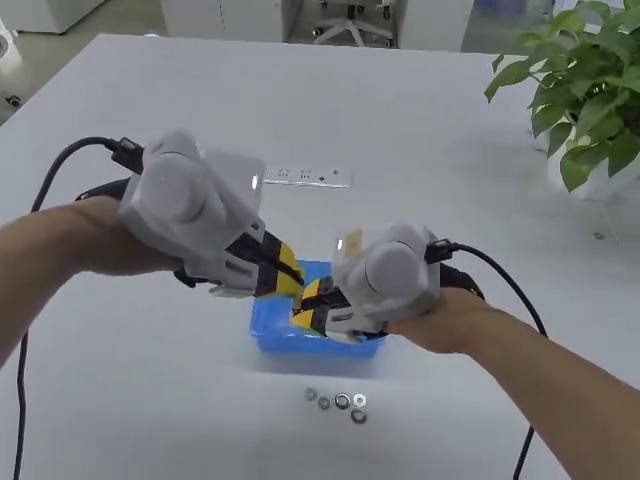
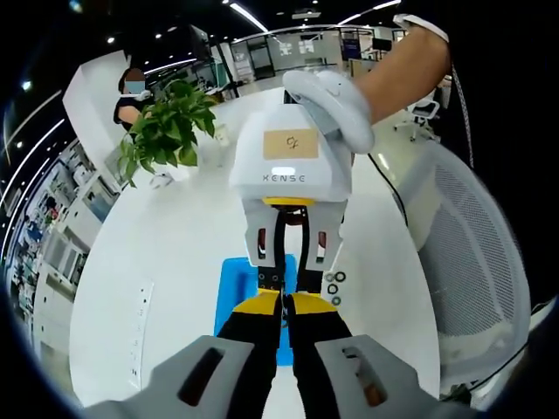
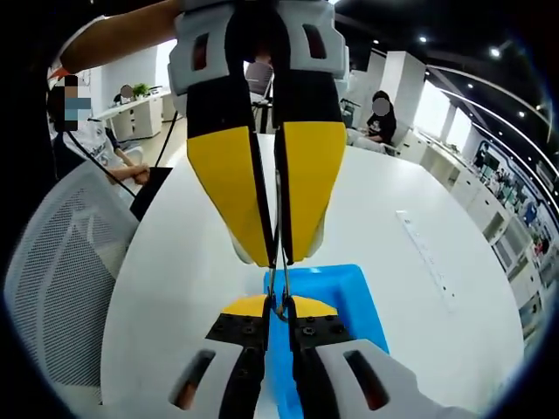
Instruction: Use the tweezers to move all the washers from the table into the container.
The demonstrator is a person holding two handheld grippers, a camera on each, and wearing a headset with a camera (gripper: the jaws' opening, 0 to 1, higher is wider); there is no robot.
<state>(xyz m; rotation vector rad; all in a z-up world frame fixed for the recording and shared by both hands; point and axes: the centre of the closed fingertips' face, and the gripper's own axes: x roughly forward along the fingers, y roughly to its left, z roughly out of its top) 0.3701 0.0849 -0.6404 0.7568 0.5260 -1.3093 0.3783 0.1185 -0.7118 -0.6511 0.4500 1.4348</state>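
Both grippers meet tip to tip just above the blue container [image 1: 268, 336]. The left gripper [image 1: 288, 278] comes in from the left, its yellow pads [image 3: 234, 188] pressed together on a thin metal pair of tweezers [image 3: 273, 262]. The right gripper [image 1: 312, 306] faces it from the right, and its jaws [image 3: 278, 307] are shut on the same tweezers lower down. Several small washers [image 1: 340, 402] lie in a loose cluster on the white table, just in front of the container. They also show beside the container's edge [image 2: 230, 292] as washers [image 2: 334, 288] in the left gripper view.
A white power strip [image 1: 306, 177] lies on the table behind the container. A potted plant [image 1: 585, 95] stands at the far right. Black cables [image 1: 60, 165] trail from both grippers. A mesh chair [image 2: 476, 262] sits by the table's near side.
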